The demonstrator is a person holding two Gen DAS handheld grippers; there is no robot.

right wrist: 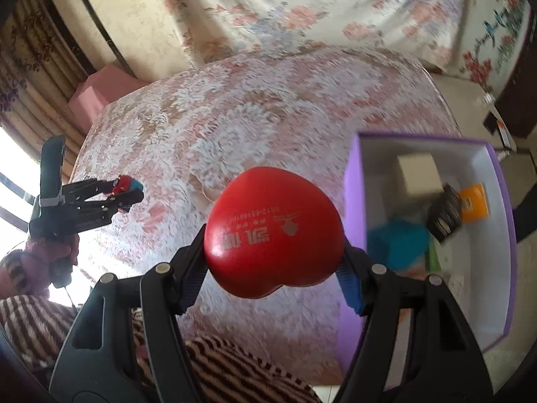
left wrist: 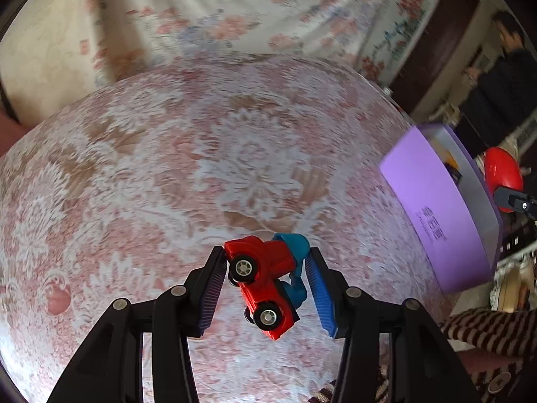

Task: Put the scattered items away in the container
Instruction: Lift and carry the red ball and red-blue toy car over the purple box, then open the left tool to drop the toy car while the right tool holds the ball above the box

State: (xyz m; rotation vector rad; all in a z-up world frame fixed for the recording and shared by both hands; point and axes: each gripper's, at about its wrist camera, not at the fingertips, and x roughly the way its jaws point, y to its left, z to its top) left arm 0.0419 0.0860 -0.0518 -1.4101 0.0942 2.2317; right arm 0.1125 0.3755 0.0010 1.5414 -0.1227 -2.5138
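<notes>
My left gripper [left wrist: 266, 262] is shut on a red and blue toy car [left wrist: 266, 277] and holds it above the lace-covered round table [left wrist: 201, 168]. My right gripper [right wrist: 273, 252] is shut on a red heart-shaped squeeze toy [right wrist: 273, 231] with white print, held above the table beside the purple box [right wrist: 354, 181]. The purple box [left wrist: 436, 208] stands at the table's right edge. It holds a white cube [right wrist: 419, 173], a blue object [right wrist: 399, 240], an orange card [right wrist: 475, 201] and a dark packet [right wrist: 444, 213]. The left gripper with the car [right wrist: 126, 184] shows far left in the right wrist view.
A floral sheet [left wrist: 235, 10] hangs behind the table. A pink stool [right wrist: 100, 90] stands at the table's far left. A person in dark clothes [left wrist: 506, 80] stands at the right. My striped sleeve [right wrist: 218, 369] lies near the front edge.
</notes>
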